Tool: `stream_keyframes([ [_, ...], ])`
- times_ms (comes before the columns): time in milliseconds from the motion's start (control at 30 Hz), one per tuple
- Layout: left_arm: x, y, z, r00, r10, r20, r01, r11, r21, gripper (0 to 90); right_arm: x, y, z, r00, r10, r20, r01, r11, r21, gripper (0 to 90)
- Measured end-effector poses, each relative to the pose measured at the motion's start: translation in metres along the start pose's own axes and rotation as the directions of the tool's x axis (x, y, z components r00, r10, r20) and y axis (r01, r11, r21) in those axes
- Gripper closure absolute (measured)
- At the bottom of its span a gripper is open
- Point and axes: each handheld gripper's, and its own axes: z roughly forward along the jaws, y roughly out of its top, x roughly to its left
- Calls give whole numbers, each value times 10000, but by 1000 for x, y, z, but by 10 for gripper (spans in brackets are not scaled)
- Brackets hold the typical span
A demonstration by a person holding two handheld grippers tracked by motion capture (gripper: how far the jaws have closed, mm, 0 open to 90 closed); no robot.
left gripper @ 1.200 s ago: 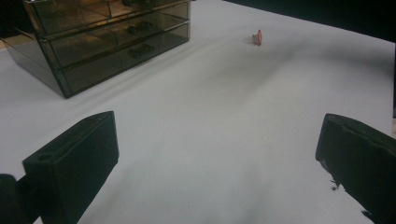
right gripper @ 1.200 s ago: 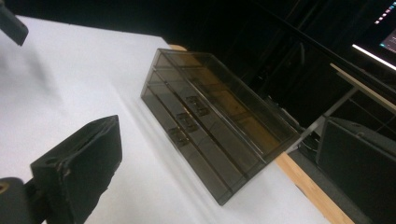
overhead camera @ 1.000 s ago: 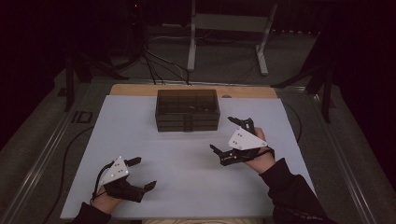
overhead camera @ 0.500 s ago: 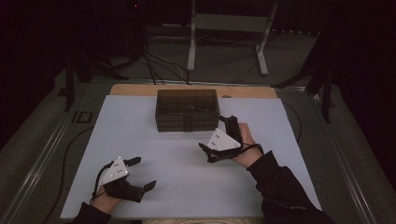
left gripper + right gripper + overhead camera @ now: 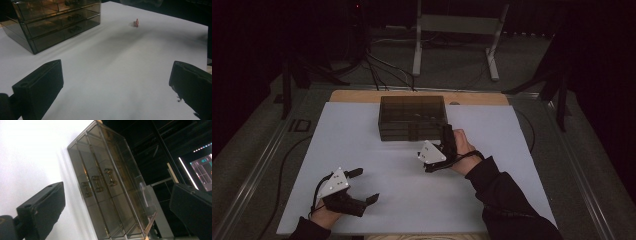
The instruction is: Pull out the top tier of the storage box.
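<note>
Just near of the smoked drawer box point(image 5: 413, 117) at the table's far middle, the right gripper point(image 5: 438, 151) (rolled sideways, jaws wide and empty) faces its three stacked handles point(image 5: 98, 184), while the left gripper point(image 5: 360, 185) rests open, well apart, near-left.
</note>
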Motion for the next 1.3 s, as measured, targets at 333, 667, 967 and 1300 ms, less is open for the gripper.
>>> stream_keyframes([
  [333,-1,0,0,10000,-37,78,37,10000,-43,0,19,7,26,9915,-1251,360,1212,9880,956,5],
  [667,-1,0,0,10000,-13,85,14,10000,-33,0,35,12,45,9721,-2254,655,2078,9561,2068,126],
  [967,-1,0,0,9999,7,141,-7,10000,-50,0,41,16,59,9362,-3365,1013,2986,9138,2755,261],
  [1300,-2,0,1,9999,40,145,-41,10000,37,0,41,15,73,9194,-3812,967,3305,8822,3354,322],
])
